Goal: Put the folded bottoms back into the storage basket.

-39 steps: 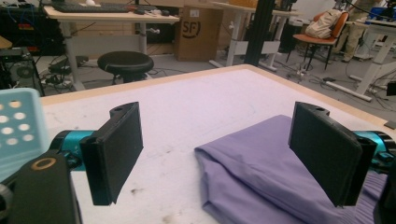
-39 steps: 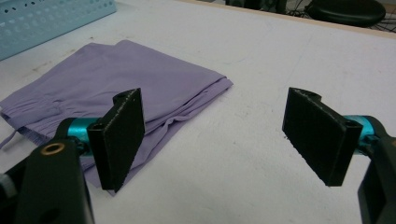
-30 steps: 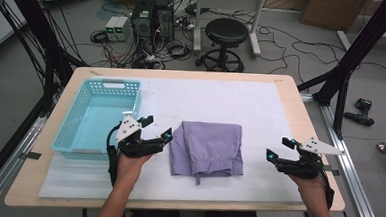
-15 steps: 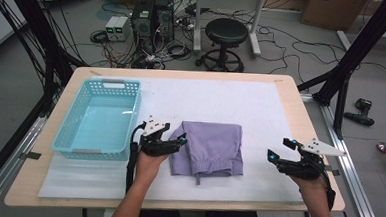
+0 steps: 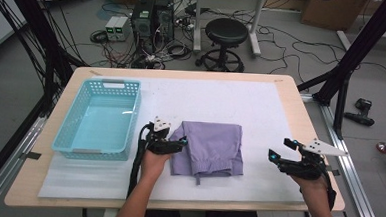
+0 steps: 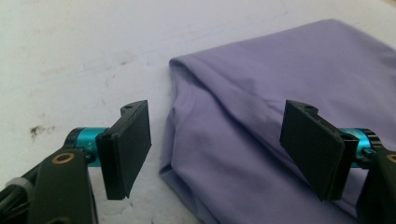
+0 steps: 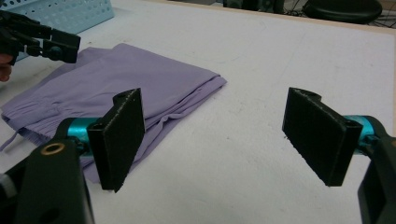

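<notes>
A folded lilac garment [image 5: 211,147] lies on the white mat [image 5: 221,100], a drawstring trailing from its near edge. My left gripper [image 5: 181,142] is open at the garment's left edge, low over it. In the left gripper view [image 6: 217,116] its jaws have just closed a little; the garment's folded edge [image 6: 261,84] lies between and below them, and the pads are not pressing it. My right gripper [image 5: 278,149] stands open over bare mat to the garment's right, with nothing between its jaws [image 7: 215,107]. The right gripper view also takes in the garment [image 7: 121,79] and the left gripper [image 7: 46,39].
A light blue plastic basket [image 5: 99,148] sits at the table's left, just beside my left hand; its corner [image 7: 70,14] is in the right gripper view. Beyond the table's far edge are a black stool [image 5: 226,32], computer boxes [image 5: 151,16] and loose cables.
My left hand has moved right and down from beside the basket to the garment's left edge. The right hand and the garment have stayed in place.
</notes>
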